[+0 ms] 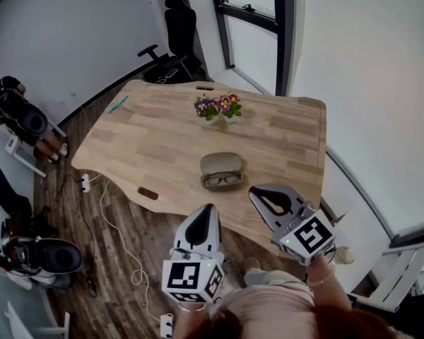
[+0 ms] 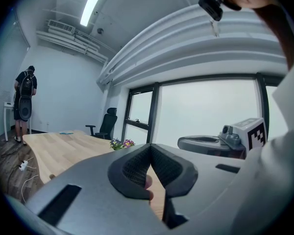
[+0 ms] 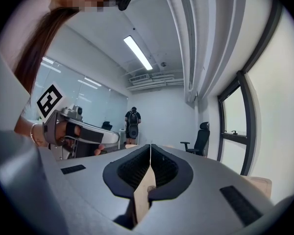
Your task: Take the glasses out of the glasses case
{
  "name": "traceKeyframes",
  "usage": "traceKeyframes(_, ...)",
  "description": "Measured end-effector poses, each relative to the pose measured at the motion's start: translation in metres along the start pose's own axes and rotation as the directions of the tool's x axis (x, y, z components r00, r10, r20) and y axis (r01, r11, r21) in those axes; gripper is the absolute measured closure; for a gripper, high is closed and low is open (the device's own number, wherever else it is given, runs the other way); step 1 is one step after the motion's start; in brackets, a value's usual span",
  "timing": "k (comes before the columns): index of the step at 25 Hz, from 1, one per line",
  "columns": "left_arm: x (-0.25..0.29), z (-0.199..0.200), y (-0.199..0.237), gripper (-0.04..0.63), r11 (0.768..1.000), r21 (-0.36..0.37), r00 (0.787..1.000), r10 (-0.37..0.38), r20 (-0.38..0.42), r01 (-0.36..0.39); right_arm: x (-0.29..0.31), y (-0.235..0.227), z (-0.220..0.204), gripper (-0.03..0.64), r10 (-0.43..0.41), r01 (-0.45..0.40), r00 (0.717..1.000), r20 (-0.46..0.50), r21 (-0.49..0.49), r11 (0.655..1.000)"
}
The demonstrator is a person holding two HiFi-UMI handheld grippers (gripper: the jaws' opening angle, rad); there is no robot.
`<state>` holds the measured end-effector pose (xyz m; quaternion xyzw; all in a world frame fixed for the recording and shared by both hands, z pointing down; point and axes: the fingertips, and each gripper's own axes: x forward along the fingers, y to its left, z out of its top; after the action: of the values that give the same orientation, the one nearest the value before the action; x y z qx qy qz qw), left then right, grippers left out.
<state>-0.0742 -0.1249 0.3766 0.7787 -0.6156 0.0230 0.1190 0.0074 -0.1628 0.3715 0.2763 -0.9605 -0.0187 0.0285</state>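
Head view: the open glasses case (image 1: 221, 163) lies on the table (image 1: 283, 133), glasses (image 1: 222, 179) inside, with the left gripper (image 1: 210, 207) and right gripper (image 1: 254, 191) hovering near it. The left gripper view shows jaws pressed together, empty. The right gripper view shows likewise.

Bright, even daylight reaches me from the dark-framed window (image 1: 251, 41) at one o'clock, blown white in the left gripper view. A ceiling strip light (image 3: 137, 53) glows at eleven o'clock. Fisheye bends edges, swelling the left gripper (image 2: 150, 147); corners vignette black.
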Motion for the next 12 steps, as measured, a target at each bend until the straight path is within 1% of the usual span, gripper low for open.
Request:
traceKeyframes(8, 0.025, -0.003, 0.024, 0.595, 1.000, -0.012, 1.000, 0.022, -0.016, -0.022, 0.040, -0.018, -0.016, 0.615, 0.041, -0.042, 0.998, -0.056, -0.004, 0.999)
traceKeyframes(12, 0.032, -0.004, 0.035, 0.595, 1.000, -0.022, 0.999, 0.021, -0.027, -0.021, 0.058, -0.024, -0.025, 0.615, 0.059, -0.061, 0.994, -0.097, -0.024, 0.998)
